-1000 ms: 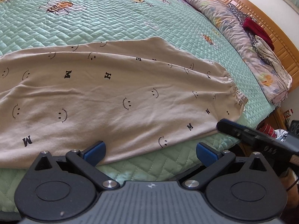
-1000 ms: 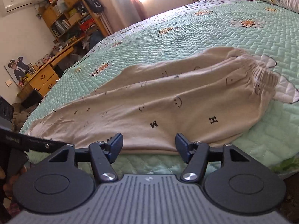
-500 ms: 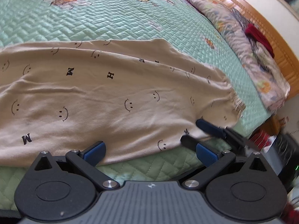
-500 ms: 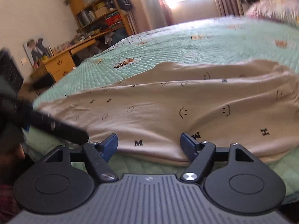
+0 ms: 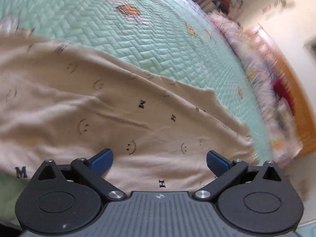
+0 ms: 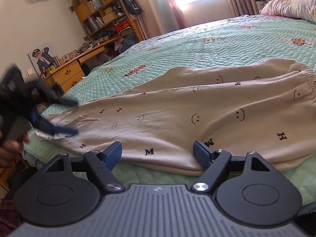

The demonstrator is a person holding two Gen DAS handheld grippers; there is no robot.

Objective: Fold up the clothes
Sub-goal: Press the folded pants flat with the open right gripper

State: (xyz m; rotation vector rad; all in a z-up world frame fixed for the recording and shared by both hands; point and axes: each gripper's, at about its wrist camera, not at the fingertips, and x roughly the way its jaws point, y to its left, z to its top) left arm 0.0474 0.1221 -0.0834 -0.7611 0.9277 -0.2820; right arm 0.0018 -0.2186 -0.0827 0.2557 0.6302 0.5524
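Note:
Beige trousers point(image 5: 118, 118) printed with smiley faces and letters lie flat on the green quilted bedspread point(image 5: 138, 39). My left gripper point(image 5: 160, 156) is open and hovers over the cloth, with nothing pinched; its view is blurred. In the right wrist view the trousers point(image 6: 177, 108) stretch from the elastic waistband point(image 6: 308, 83) on the right to the leg ends on the left. My right gripper point(image 6: 157, 148) stands open, jaws wide, at the trousers' near edge. The left gripper point(image 6: 69, 116) shows blurred and open over the leg ends, with a hand point(image 6: 9, 148) behind it.
Floral bedding point(image 5: 262, 83) and a wooden headboard point(image 5: 300, 102) lie along the bed's right side. Past the bed's far end stand a wooden desk point(image 6: 73, 73) and a bookshelf point(image 6: 104, 17). A pillow point(image 6: 292, 4) rests at the upper right.
My left gripper has swung and rolled over the trousers toward the leg ends, blurring its view. The right gripper's jaws have widened, and it has settled at the near edge.

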